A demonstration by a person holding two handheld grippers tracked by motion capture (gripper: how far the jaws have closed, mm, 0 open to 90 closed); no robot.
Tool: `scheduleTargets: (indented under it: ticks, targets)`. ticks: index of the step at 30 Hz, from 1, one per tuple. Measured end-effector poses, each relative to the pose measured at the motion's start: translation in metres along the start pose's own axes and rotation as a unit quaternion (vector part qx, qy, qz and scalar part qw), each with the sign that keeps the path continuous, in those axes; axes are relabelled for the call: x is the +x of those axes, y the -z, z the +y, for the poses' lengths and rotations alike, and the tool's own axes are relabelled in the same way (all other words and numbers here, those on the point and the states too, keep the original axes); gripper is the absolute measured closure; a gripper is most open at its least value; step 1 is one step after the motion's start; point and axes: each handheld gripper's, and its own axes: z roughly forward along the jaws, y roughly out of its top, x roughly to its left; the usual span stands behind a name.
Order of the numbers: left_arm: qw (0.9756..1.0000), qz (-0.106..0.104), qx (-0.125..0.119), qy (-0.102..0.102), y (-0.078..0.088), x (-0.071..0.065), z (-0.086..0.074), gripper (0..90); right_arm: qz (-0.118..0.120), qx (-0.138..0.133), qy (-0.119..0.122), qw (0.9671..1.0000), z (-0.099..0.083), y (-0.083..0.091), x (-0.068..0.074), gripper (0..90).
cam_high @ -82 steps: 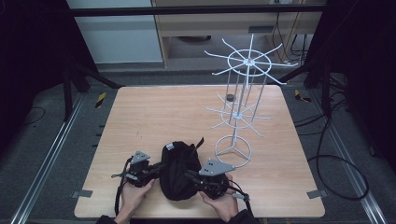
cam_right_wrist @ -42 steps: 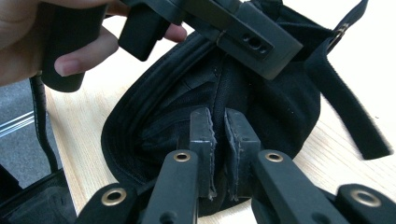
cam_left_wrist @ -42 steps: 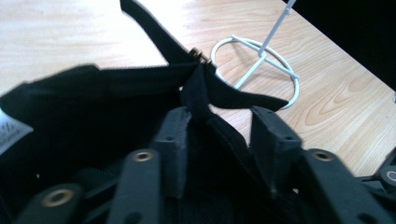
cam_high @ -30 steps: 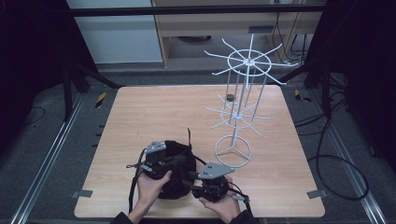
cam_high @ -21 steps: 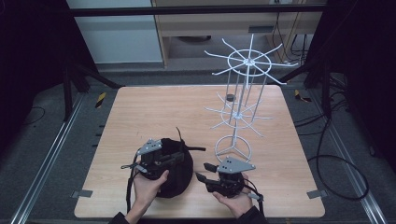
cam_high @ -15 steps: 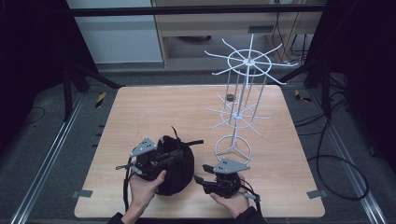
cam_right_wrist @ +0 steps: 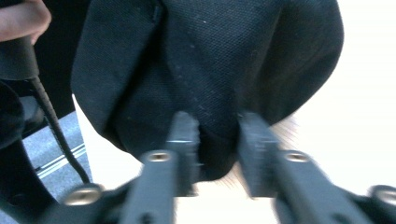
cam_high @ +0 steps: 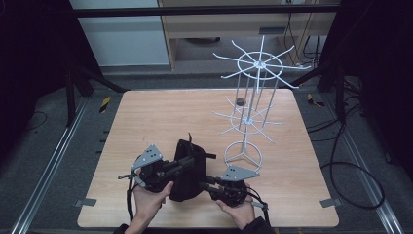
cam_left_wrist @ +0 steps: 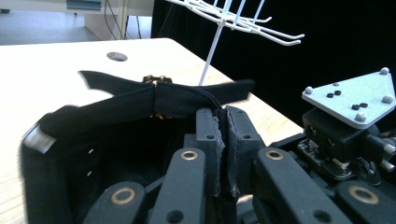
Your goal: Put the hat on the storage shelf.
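High view: black bag [cam_high: 187, 168] between left claw [cam_high: 181, 165], clamping its strap, and parted right claw [cam_high: 208, 185].

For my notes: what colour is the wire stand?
White; the stand shows best in the high view.

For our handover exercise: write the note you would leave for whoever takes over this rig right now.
Left gripper: shut on the black bag's strap.
Right gripper: jaws apart around the bag's edge, not closed on it.
Black bag: on the table, near edge, between both grippers.
White wire rack: stands beside the bag with bare hooks.
Done: strap gripped.
Left: probably lifting the bag and hanging it on the rack.
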Motion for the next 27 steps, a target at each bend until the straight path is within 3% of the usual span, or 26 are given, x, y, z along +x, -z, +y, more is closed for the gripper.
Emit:
scheduleTargets:
  ticks: [2,8,14,23,27]
  targets:
    - [1.0000,0.005,-0.002,-0.005,0.001,0.000,0.000,84.5,-0.003,-0.004,0.004,1.0000,0.002,0.002,0.001,83.8]
    - [0.9988,0.038,-0.007,-0.031,0.009,0.005,-0.002,84.3,-0.035,-0.011,0.034,0.9988,0.016,0.011,0.007,84.9]
    - [0.9969,0.066,0.006,-0.041,0.020,0.016,-0.013,84.3,-0.058,0.015,0.068,0.9959,0.029,0.005,0.019,84.6]
    - [0.9941,0.107,0.016,-0.013,0.042,0.045,-0.031,84.3,-0.049,0.018,0.075,0.9958,0.036,-0.019,0.031,75.0]
    - [0.9921,0.123,0.024,-0.002,0.050,0.059,-0.040,84.3,-0.046,0.009,0.074,0.9962,0.036,-0.024,0.033,63.6]
